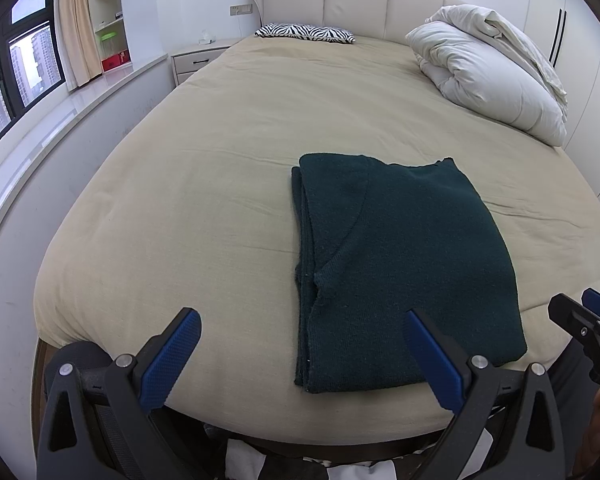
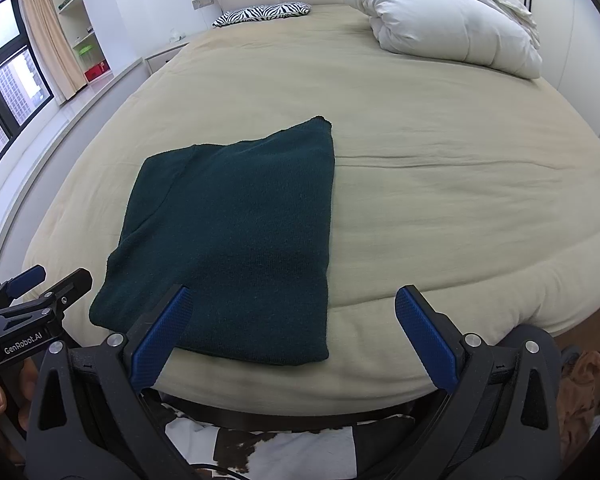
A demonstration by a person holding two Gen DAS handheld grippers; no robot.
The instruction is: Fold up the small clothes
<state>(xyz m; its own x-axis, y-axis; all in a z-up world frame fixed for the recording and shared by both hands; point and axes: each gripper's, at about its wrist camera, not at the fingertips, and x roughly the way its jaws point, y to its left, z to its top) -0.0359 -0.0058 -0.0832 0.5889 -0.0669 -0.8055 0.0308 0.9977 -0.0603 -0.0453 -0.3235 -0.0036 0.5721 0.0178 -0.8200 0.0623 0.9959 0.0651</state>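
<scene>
Beige cotton bedding covers the big bed point(image 1: 220, 184) in a bright bedroom, with a puffy white folded duvet point(image 1: 488, 76) up at two o'clock and a small zebra-striped pillow point(image 1: 305, 33) at twelve o'clock by the headboard.

A dark green knitted sweater point(image 1: 392, 264) lies flat near the foot of the bed, at about five o'clock on the cover. It already looks folded into a tidy rectangle, with stacked layers showing along its left edge.

The left gripper point(image 1: 302, 356) hangs just off the near edge of the bed, with its blue fingers spread wide and nothing between them. The right gripper point(image 2: 292, 334) is the same, wide apart and holding nothing, close to the sweater's near edge.

If one more fold is wanted, I think each gripper should pinch a near corner through all the layers. Then both should lift together and lay that edge straight onto the far edge, so nothing bunches up.
</scene>
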